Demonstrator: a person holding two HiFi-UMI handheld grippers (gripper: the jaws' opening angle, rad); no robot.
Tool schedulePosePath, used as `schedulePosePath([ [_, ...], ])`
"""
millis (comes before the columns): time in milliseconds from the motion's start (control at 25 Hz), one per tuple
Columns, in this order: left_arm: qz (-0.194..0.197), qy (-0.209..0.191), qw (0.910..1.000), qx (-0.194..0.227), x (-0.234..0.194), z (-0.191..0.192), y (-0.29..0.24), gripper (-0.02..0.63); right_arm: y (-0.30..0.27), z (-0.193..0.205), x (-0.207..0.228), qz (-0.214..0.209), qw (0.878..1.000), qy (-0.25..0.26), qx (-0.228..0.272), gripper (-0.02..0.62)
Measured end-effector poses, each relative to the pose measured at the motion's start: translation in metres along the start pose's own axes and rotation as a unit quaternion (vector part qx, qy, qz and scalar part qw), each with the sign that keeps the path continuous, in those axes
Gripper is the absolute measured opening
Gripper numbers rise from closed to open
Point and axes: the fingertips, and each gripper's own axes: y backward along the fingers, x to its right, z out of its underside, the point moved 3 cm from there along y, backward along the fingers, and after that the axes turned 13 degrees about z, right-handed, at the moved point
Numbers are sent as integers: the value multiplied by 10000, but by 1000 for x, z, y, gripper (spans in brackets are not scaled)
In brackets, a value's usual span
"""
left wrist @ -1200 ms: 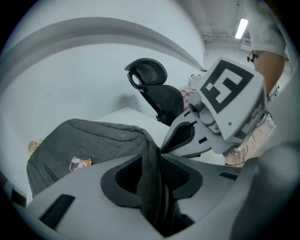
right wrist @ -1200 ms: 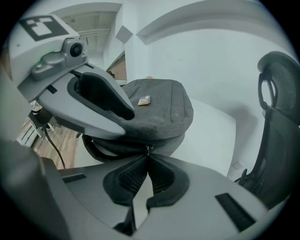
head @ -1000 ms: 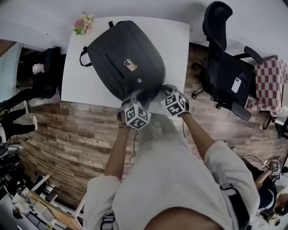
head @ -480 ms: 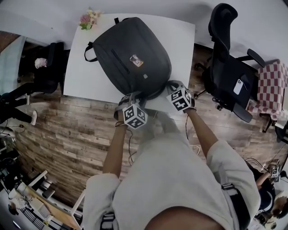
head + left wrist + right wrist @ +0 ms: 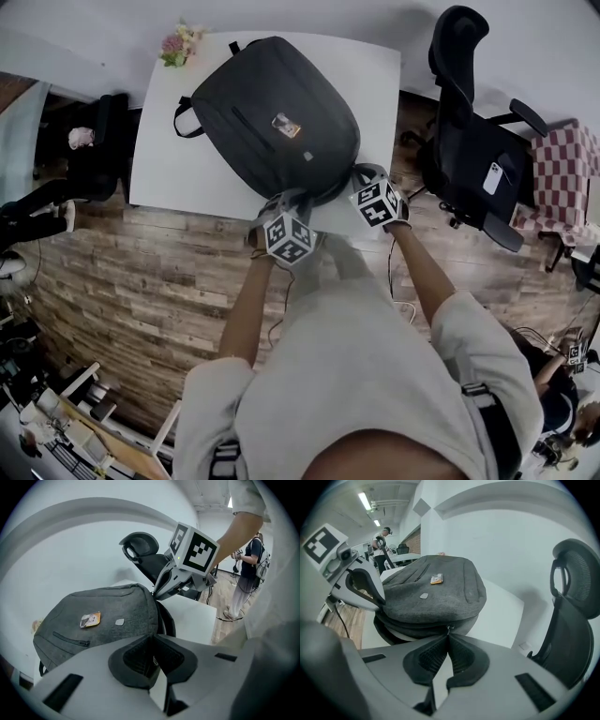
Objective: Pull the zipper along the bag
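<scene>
A dark grey backpack (image 5: 277,117) lies flat on the white table (image 5: 375,84). Both grippers are at its near edge. My left gripper (image 5: 289,199) has just been closing. In the left gripper view its pads (image 5: 140,656) now pinch a bit of the bag's dark edge (image 5: 157,620) between them. To its right, my right gripper (image 5: 360,175) is shut on the small metal zipper pull (image 5: 449,629), which sits at its tips on the bag's seam. The backpack (image 5: 436,592) fills the middle of the right gripper view, with the left gripper (image 5: 380,603) at its left side.
A black office chair (image 5: 469,141) stands right of the table, with a phone (image 5: 494,176) on its seat. A bunch of flowers (image 5: 178,45) sits at the table's far left corner. A checked cloth (image 5: 562,169) is at far right. A person (image 5: 248,569) stands in the background.
The left gripper has shifted a little toward the bag's near edge. The right gripper keeps its place at the bag's near right corner.
</scene>
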Motion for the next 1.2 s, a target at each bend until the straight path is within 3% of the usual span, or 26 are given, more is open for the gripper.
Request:
schedulePosePath([
  [480,93,97,9998,163,1,3,-1,48,16,7,-27,45,9995,-228,-193,17],
  [680,146,172,9995,235,1,2,0,48,27,4,-60,-190,9997,15,-136,18],
  [920,119,228,9992,314,0,3,1,48,34,-2,-96,-465,9986,-151,-225,21],
  [1200,63,207,9991,374,0,7,4,49,32,-1,-99,-638,9968,-443,-183,21],
])
